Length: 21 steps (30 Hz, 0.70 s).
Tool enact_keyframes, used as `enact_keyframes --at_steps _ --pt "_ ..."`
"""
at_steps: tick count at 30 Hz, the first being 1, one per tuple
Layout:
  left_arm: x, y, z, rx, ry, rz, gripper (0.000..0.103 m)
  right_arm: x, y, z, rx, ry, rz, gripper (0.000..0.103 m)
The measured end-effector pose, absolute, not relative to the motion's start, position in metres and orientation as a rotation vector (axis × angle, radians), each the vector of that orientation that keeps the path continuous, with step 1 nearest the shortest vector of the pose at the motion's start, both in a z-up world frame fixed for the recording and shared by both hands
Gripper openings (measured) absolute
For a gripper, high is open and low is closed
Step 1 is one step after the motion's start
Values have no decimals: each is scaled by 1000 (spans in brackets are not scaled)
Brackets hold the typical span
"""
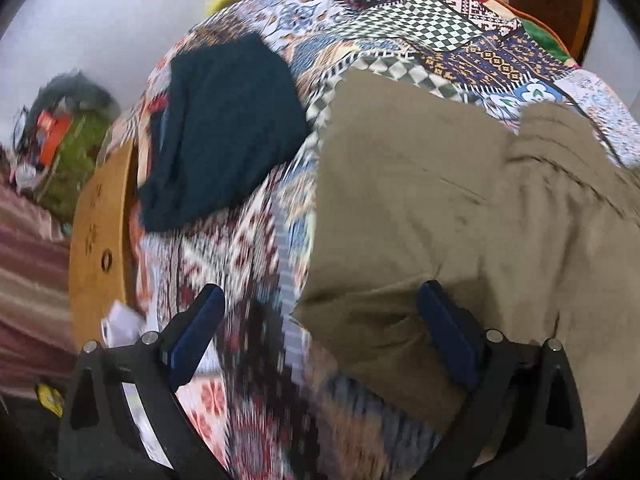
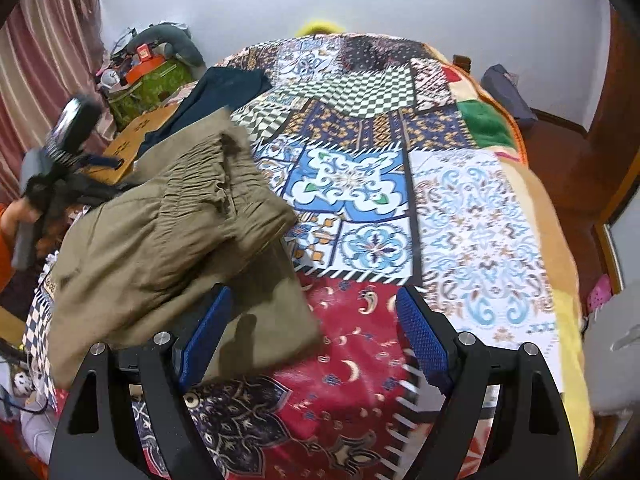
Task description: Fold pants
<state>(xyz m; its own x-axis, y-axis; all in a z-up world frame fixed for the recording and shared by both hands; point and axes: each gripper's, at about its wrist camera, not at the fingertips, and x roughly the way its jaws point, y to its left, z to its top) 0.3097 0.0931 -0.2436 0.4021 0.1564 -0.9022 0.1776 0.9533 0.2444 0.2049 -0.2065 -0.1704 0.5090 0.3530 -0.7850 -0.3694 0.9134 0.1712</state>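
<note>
Home bedroom: quilt-covered bed (image 2: 460, 208), curtains (image 2: 44, 40).

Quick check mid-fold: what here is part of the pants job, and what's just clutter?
In the job:
khaki pants
left gripper, open
right gripper, open

Lying about:
dark teal garment
patchwork bedspread
green blanket

Pale wall (image 2: 440, 0), striped curtain (image 2: 44, 48), patchwork bedspread (image 2: 472, 216)

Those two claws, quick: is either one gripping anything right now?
Left claw: open, empty, over the edge of the khaki pants.
Right claw: open, empty, at the pants' corner.
</note>
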Motion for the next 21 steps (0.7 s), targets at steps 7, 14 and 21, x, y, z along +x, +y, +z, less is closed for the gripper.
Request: enact_keyframes --at_steps 7,14,21 --pt "240 111 -224 155 1151 -14 99 200 -211 -151 26 903 441 81" --pt "207 92 -221 43 1126 -108 99 195 -178 -154 -6 902 512 81" --pt "211 89 -170 49 963 -52 98 200 -153 -149 -30 898 574 81"
